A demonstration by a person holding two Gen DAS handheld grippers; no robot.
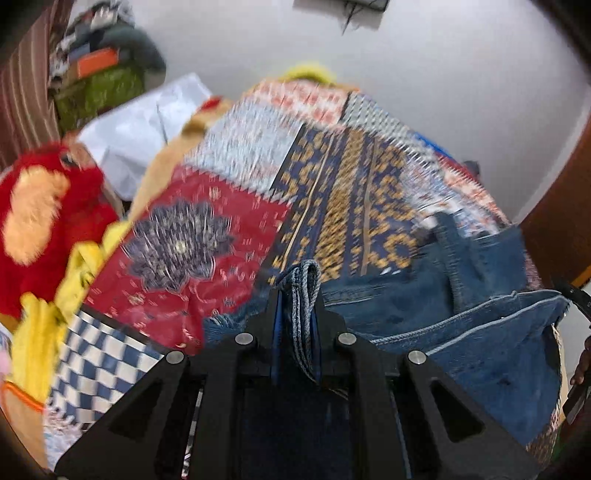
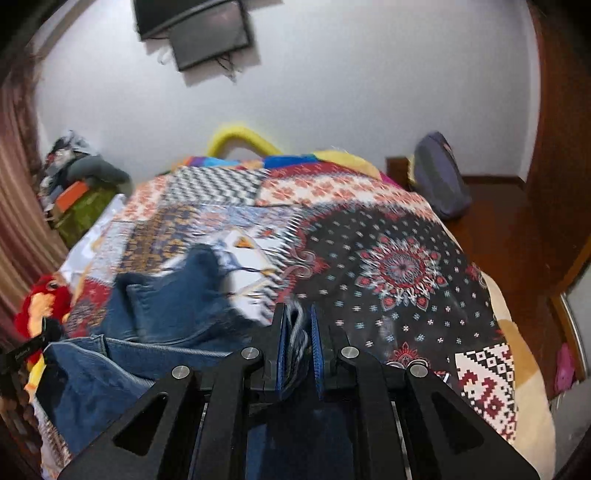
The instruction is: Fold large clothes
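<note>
Both your tongs, left (image 1: 297, 291) and right (image 2: 297, 325), pinch jeans (image 1: 461, 332) edge above bed (image 2: 388, 240); probably mid-fold. Next: lay flat, align.

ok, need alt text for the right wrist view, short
The right gripper is shut on a fold of blue jeans, which trail off to the left over a bed with a patchwork bedspread. A red soft toy sits at the left edge, and a dark screen hangs on the white wall behind.
</note>
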